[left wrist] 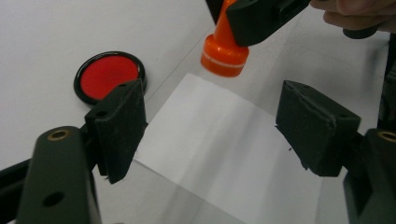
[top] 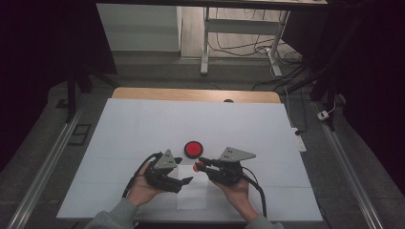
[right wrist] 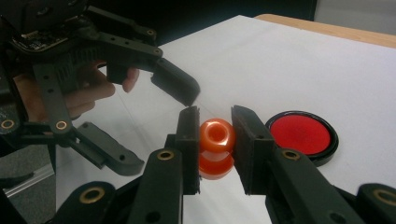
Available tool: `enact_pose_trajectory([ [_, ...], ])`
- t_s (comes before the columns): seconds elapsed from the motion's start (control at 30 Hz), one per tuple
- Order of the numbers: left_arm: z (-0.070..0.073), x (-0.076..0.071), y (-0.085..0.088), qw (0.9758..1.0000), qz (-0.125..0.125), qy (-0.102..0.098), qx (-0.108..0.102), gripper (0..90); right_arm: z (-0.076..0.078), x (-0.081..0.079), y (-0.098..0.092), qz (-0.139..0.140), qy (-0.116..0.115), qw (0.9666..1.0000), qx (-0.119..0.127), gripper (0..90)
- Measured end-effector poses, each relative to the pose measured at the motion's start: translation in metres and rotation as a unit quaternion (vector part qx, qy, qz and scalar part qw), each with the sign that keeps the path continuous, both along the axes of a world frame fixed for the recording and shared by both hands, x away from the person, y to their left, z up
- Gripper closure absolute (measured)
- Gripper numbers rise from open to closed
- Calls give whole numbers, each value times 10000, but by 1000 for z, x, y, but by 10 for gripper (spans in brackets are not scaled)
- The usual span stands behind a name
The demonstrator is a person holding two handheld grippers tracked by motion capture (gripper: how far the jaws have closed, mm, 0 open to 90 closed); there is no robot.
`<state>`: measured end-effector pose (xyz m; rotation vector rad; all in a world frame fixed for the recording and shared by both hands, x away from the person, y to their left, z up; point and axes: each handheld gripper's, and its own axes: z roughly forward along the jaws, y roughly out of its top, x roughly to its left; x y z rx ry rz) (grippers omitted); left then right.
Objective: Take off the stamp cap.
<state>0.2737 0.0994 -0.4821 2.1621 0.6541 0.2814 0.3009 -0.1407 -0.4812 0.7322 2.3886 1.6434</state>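
Right gripper view: glossy orange stamp (right wrist: 215,148), seemingly round-knobbed; tool-clamped.

Orange stamp (right wrist: 216,148), glossy, with a thin white band around its base (left wrist: 224,59). Red ink pad (top: 193,149) inside a black round rim. Plain white sheet of paper (left wrist: 224,144), creased, no print. White table cover (top: 143,124), pale wood edge of table (top: 191,94) beyond it. Matte black right gripper (right wrist: 216,140) and left gripper (top: 184,179), brass-coloured rivets, grey three-cornered plates on top. Grey-green sleeves (top: 112,217).
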Motion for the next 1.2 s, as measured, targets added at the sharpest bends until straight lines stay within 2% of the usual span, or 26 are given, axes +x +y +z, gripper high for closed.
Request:
enact_pose_trajectory([
  [0.27, 3, 3, -14, 9999, -71, -26, 120, 259, 2, 0, -3, -23, -25, 10000, 59, 719],
  [0.37, 4, 6, -17, 10000, -63, 4, 58, 259, 2, 1, -3, -9, -26, 10000, 50, 719],
  [0.53, 2, 7, -21, 9999, -77, 4, 141, 259, 2, 3, -4, -24, -19, 10000, 71, 719],
  [0.67, 0, 9, -24, 9999, -55, -10, 92, 263, 1, 4, -3, -4, -17, 10000, 58, 719],
  [0.83, -3, 9, -28, 9998, 38, 27, 203, 291, 2, 2, -3, 31, -53, 9999, 85, 719],
  [1.2, -6, 10, -33, 9994, 154, -83, 283, 383, 3, 1, -3, 35, -66, 9999, 110, 719],
])
